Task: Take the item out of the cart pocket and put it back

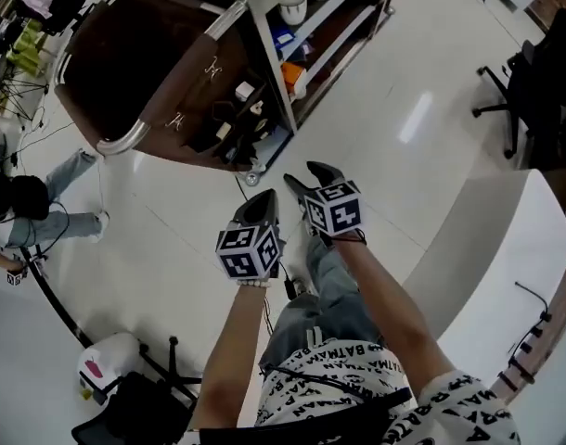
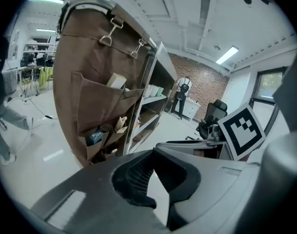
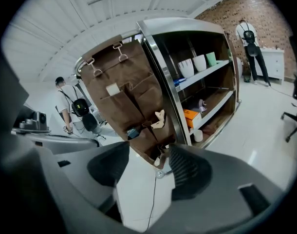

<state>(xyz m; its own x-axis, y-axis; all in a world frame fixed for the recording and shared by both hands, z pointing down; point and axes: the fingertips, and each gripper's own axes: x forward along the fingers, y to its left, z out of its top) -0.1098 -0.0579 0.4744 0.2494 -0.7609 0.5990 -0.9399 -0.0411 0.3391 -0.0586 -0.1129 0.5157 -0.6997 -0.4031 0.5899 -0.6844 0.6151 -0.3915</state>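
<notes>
Several brown fabric pockets, chrome-framed cart

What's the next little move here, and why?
Probably move the right hand-held gripper forward toward the brown pockets on the cart: its jaws stand open with nothing between them, and the pockets are some way off.

Person wore a white short-sleeved shirt printed all over with black lettering, blue-grey jeans, and a black strap across the front. Left gripper and right gripper were dark grey, with black ribbed pads and black-and-white marker cubes.
</notes>
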